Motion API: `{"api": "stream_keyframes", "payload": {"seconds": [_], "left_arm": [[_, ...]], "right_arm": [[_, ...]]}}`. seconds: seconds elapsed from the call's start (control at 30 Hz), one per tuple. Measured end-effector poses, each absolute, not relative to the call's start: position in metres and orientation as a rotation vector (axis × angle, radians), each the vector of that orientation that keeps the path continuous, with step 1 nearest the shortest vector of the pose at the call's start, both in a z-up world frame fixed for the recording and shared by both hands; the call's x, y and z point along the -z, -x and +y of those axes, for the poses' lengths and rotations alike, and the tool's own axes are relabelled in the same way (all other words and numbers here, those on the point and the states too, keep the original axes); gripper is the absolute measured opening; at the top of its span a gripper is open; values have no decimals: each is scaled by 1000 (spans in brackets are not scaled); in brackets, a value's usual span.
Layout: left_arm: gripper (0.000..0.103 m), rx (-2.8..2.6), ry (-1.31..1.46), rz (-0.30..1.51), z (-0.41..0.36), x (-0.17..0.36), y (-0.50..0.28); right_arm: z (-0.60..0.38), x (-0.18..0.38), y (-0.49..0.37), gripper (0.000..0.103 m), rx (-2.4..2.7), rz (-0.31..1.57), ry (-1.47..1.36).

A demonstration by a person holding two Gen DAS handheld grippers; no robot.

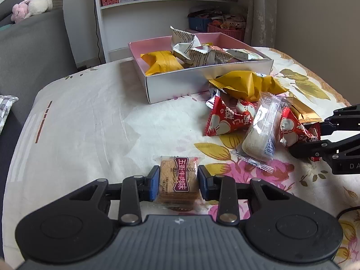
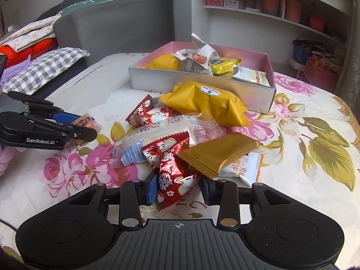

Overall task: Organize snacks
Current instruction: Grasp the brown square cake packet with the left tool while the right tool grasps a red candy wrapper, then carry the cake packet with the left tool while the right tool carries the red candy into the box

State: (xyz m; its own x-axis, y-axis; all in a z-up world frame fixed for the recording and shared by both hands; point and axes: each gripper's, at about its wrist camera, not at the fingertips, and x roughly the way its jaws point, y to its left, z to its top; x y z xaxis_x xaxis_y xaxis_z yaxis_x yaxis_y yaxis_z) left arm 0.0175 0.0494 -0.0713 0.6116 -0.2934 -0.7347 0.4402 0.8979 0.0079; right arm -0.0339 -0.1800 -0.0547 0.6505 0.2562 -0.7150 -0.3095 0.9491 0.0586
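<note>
My left gripper [image 1: 178, 182] is shut on a brown biscuit pack [image 1: 178, 181] with a maroon label, low over the floral cloth. It also shows in the right wrist view [image 2: 86, 123]. My right gripper [image 2: 177, 187] has its blue pads on both sides of a red snack packet [image 2: 172, 180]; the left pad touches it, the right pad stands slightly apart. A pink-lined white box [image 1: 202, 83] holds yellow and white packets. Loose snacks lie in front of it: yellow packs [image 2: 207, 103], red packets [image 1: 222, 119] and a clear-wrapped cake [image 1: 262, 130].
A floral cloth [image 2: 315, 135] covers the table. A grey sofa [image 2: 112, 22] with a checked pillow [image 2: 45, 67] stands to the left. White shelves [image 1: 168, 4] with pink baskets stand behind the box. The table edge curves at right.
</note>
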Motion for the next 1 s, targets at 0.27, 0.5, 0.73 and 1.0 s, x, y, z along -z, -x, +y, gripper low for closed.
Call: {"api": "stream_keyframes", "payload": {"seconds": [0.27,0.5,0.73,1.0], "left_arm": [[32,443,-192,806,48,68,-16],[32,470,-207,778,43,61,-13],[32,475,-198,778,40,54,-14],[32,452,-176,785,38,43,-23]], "right_arm": [[-173,52,36,33,-348,788,90],[-173,45,37,32,-356,771,67],[-173,34,35,32,-361,745,47],[-177,17,21,32,-324,729,-10]]}}
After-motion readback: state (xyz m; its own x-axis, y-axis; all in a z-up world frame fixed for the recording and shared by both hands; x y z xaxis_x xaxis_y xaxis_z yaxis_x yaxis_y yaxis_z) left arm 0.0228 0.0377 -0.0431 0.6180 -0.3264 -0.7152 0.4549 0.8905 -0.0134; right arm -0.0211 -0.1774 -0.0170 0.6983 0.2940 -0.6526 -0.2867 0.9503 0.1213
